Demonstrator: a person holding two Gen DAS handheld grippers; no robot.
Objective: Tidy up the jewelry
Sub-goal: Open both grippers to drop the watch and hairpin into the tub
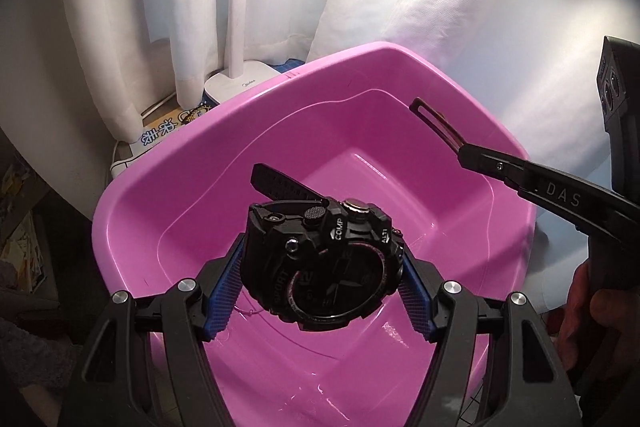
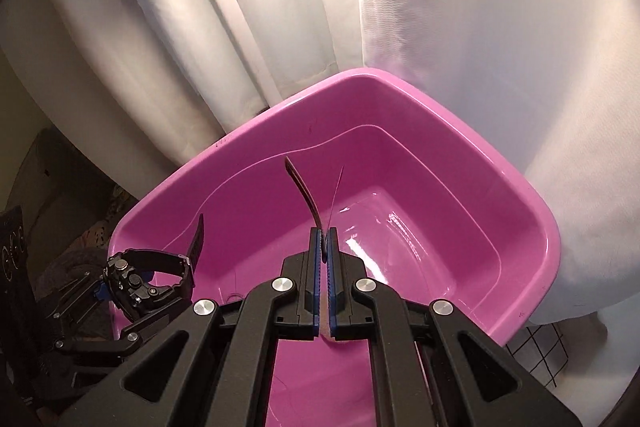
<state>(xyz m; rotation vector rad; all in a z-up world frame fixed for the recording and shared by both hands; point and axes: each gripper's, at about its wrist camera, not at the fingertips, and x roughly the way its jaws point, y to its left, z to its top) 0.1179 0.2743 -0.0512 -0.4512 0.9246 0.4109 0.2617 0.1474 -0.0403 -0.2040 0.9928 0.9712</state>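
My left gripper point(image 1: 320, 267) is shut on a chunky black sport watch point(image 1: 324, 263) and holds it over the near side of a pink plastic basin point(image 1: 192, 155). The watch strap sticks up and away. My right gripper point(image 2: 325, 239) is shut on a thin dark brown strap point(image 2: 300, 191) that juts forward above the basin point(image 2: 520, 195). In the left wrist view the right gripper point(image 1: 460, 147) comes in from the right with the strap point(image 1: 432, 119) over the basin's far side. In the right wrist view the watch point(image 2: 148, 279) and left gripper point(image 2: 100, 291) sit at the basin's left rim.
White curtains point(image 1: 440, 7) hang behind the basin. A white appliance base point(image 1: 240, 83) and printed packaging point(image 1: 168, 127) lie at the far left. A black grid-patterned cloth point(image 2: 540, 351) shows at the basin's right corner. The basin's inside holds nothing that I can see.
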